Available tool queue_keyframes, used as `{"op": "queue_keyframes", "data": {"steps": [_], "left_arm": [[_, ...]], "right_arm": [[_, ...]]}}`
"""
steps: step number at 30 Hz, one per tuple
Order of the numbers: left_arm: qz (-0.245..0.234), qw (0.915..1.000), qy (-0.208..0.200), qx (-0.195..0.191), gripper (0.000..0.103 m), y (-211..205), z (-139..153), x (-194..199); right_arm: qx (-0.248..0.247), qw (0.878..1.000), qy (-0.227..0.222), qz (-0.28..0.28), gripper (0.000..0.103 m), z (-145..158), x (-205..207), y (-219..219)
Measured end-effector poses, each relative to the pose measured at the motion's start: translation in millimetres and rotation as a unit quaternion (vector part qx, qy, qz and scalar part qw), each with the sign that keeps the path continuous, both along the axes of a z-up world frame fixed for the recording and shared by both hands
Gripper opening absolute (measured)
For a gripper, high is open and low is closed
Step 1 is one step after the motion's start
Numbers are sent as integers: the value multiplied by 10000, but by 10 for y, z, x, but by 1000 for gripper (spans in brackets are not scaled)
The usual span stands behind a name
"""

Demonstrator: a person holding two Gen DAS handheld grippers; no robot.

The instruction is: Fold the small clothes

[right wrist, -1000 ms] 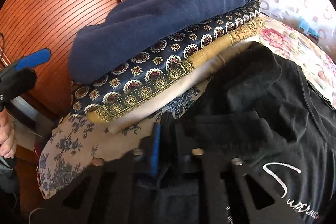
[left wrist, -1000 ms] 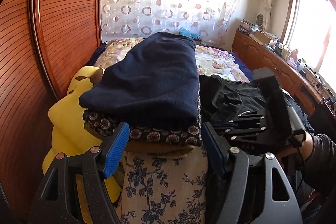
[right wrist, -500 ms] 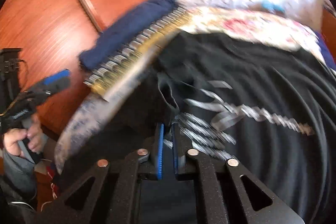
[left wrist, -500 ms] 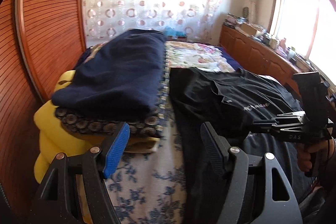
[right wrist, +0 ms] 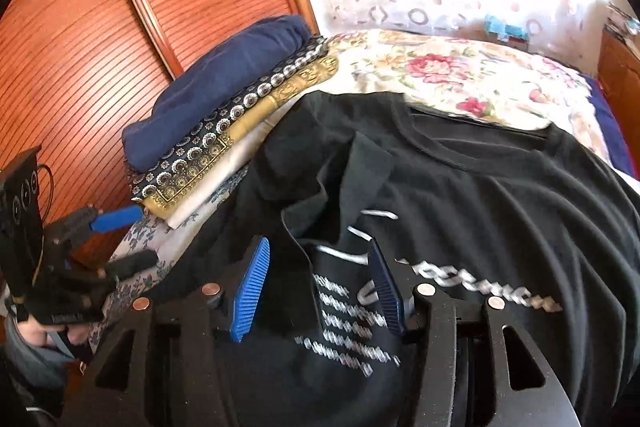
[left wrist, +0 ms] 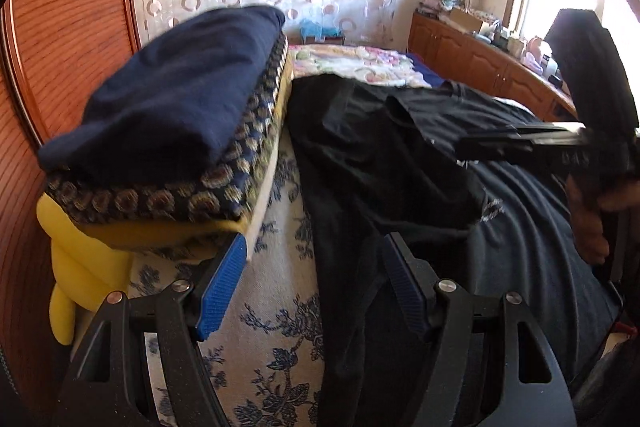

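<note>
The black T-shirt [right wrist: 500, 195] now lies spread across my bed [right wrist: 460, 75], printed front up, just beside the stack of folded clothes [left wrist: 176, 123]. My right gripper [right wrist: 316, 287], clamped on its fabric half a second ago, now stands wide open, empty. My left gripper [left wrist: 308, 287] stays wide open, holding nothing, over the shirt's edge.

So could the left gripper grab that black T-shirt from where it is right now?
Probably yes. The left gripper is open, and the black T-shirt lies spread on the bed just ahead of its fingers with nothing covering it. The folded stack sits off to the side.
</note>
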State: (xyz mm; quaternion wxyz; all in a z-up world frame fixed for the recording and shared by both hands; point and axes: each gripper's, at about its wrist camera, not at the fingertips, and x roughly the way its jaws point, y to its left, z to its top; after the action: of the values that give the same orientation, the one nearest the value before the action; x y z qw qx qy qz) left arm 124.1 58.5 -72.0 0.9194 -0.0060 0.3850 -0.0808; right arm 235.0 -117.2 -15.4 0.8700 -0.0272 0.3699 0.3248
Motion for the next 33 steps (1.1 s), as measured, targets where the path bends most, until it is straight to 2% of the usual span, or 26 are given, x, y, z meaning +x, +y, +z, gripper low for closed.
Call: {"op": "queue_keyframes", "data": {"steps": [4, 5, 7, 8, 12, 16, 18, 20, 22, 23, 24, 27, 33], "left_arm": [[1, 9998, 184, 40, 71, -46, -130, 37], [7, 9997, 225, 56, 71, -55, -156, 45], [19, 9996, 287, 65, 71, -60, -199, 60], [24, 9994, 326, 61, 71, -58, -217, 71], [16, 9989, 458, 59, 72, -34, -274, 87], [30, 9988, 482, 67, 77, -15, -277, 83], [22, 9987, 489, 118, 78, -45, -273, 87], [25, 9987, 493, 115, 78, -58, -275, 80], [21, 9987, 496, 107, 78, -39, -269, 100], [20, 9987, 498, 111, 80, -37, -269, 106], [33, 9986, 520, 133, 85, -38, -275, 110], [59, 9984, 544, 143, 87, -43, -283, 148], [58, 9984, 546, 147, 87, -60, -294, 175]], "right_arm": [[-67, 9992, 272, 302, 52, -179, 101, 167], [-112, 9988, 327, 333, 47, -229, 114, 194], [-221, 9984, 397, 336, 8, -298, 145, 220], [-324, 9985, 331, 279, 7, -325, 129, 211], [-159, 9996, 219, 0, 7, -306, 36, -13], [-251, 9984, 331, -396, 7, -370, -4, -207], [-271, 9982, 228, -480, 7, -361, -14, -240], [-288, 9983, 119, -499, 15, -325, 18, -210], [-234, 9983, 84, -525, 44, -259, 40, -207], [-161, 9986, 46, -492, 48, -233, 85, -176], [-105, 9990, -10, -442, 51, -194, 120, -159], [-147, 9990, -39, -425, 51, -202, 309, -49], [-68, 9989, 308, -361, 51, -339, 692, 99]]}}
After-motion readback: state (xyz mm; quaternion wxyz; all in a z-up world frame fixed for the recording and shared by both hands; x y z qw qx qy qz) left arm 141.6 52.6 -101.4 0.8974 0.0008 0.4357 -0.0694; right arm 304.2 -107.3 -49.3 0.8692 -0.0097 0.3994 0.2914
